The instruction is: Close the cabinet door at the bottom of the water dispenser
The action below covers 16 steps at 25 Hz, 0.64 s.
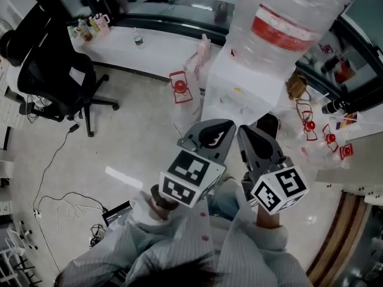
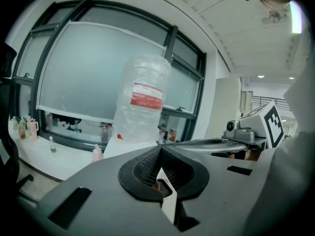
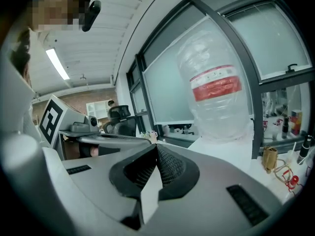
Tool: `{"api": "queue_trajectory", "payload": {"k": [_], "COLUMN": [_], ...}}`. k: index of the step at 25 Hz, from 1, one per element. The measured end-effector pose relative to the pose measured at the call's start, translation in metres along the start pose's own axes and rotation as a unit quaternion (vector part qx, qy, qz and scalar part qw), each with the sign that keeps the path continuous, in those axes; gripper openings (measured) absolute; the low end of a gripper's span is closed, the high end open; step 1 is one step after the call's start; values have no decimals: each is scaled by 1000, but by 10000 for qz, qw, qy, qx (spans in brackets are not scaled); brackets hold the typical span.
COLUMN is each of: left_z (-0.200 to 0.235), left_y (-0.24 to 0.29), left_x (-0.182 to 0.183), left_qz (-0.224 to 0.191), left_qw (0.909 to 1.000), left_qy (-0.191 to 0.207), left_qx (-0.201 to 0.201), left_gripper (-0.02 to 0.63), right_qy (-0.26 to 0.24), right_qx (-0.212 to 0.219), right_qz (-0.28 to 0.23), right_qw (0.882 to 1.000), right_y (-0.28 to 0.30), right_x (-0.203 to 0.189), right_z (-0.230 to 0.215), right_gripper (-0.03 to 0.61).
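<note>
From the head view, the white water dispenser [image 1: 251, 82] stands ahead of me with a large clear bottle [image 1: 287, 17], red-labelled, on top. Its bottom cabinet door is hidden below its top and my grippers. The left gripper [image 1: 227, 125] and right gripper [image 1: 244, 131] are side by side, held just in front of the dispenser and pointing at it. Each is shut with nothing between its jaws. In the left gripper view the tips [image 2: 160, 149] meet below the bottle [image 2: 142, 97]. In the right gripper view the tips [image 3: 156, 146] also meet, left of the bottle [image 3: 214, 92].
A black office chair [image 1: 54, 76] stands on the floor at the left. A white window ledge [image 1: 149, 46] carries small bottles. Red-framed items lie at the dispenser's left [image 1: 179, 87] and right [image 1: 311, 127]. Cables [image 1: 66, 202] trail across the floor at lower left.
</note>
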<state>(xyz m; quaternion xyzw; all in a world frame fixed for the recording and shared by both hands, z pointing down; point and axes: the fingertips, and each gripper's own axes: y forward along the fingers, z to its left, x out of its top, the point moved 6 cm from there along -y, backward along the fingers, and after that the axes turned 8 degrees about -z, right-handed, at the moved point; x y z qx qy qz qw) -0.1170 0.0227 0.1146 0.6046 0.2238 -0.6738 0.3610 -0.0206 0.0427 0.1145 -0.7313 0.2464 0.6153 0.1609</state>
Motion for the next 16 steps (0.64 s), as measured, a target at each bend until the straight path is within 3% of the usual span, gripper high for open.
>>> {"api": "queue_trajectory", "payload": {"k": [16], "left_z": [4], "left_y": [-5], "left_x": [1], "left_qz": [-15], "left_qw": [9999], "left_qy": [-34], "left_qx": [106], "left_gripper": [10], "right_qy": [139], "right_qx": [216], "right_qz": [-6], "right_qw": [9997], "right_y": [-3], "right_x": [-2], "right_z": [4], "right_gripper": [14]}}
